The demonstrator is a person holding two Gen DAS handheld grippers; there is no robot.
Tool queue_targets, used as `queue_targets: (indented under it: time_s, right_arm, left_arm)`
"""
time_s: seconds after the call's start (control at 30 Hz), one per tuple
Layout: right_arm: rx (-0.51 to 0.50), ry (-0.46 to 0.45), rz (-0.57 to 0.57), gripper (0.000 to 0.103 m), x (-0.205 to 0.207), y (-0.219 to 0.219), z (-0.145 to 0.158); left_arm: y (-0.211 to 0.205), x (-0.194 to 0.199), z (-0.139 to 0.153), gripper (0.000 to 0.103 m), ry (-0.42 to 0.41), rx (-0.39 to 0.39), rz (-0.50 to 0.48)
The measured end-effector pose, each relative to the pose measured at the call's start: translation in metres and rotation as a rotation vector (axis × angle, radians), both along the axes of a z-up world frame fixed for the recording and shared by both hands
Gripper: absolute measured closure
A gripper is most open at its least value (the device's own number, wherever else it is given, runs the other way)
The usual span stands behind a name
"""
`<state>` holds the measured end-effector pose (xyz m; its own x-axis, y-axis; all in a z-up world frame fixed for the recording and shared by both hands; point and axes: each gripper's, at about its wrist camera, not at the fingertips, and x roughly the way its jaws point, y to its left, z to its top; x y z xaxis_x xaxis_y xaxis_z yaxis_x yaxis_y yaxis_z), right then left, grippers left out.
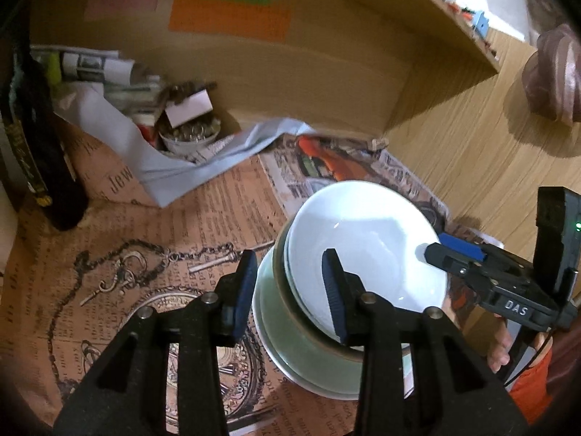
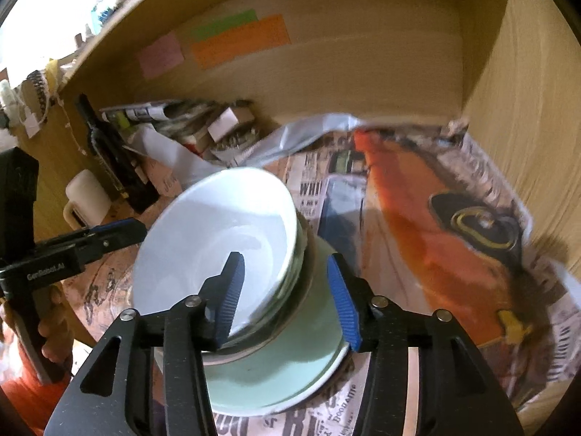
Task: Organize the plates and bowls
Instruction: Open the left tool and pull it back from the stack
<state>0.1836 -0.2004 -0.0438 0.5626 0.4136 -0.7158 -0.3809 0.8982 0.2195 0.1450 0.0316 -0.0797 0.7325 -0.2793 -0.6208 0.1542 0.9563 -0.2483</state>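
Note:
A white bowl (image 1: 359,239) sits on top of a stack: a brown-rimmed green bowl (image 1: 308,341) under it and pale plates (image 1: 287,367) at the bottom. The stack also shows in the right wrist view, with the white bowl (image 2: 210,239) tilted over the green bowl (image 2: 323,272) and plate (image 2: 276,381). My left gripper (image 1: 288,294) is open, its fingers straddling the stack's left rim. My right gripper (image 2: 288,298) is open, its fingers straddling the right rim. Each gripper shows in the other's view, the right one (image 1: 454,254) and the left one (image 2: 116,232).
Newspaper sheets (image 1: 174,239) cover the wooden shelf floor. A dark bottle (image 1: 40,152) stands at the left, a white mug (image 2: 87,200) beside it. Clutter and a small bowl of metal bits (image 1: 189,134) lie at the back. Coloured notes (image 1: 228,14) stick on the back wall.

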Motion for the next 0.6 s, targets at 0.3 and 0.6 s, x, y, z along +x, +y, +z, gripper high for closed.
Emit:
queue_targets:
  time_s: [0.3,0.6]
  right_arm:
    - [0.009,-0.219,0.003,0.049,-0.038,0.0,0.059]
    - [0.055,-0.39,0.002,0.041,-0.075,0.001,0.097]
  left_arm:
    - [-0.013,-0.049,0.044,0.048,-0.223,0.047,0.039]
    - [-0.034,-0.114,0.084,0.033,-0.466,0.131,0.09]
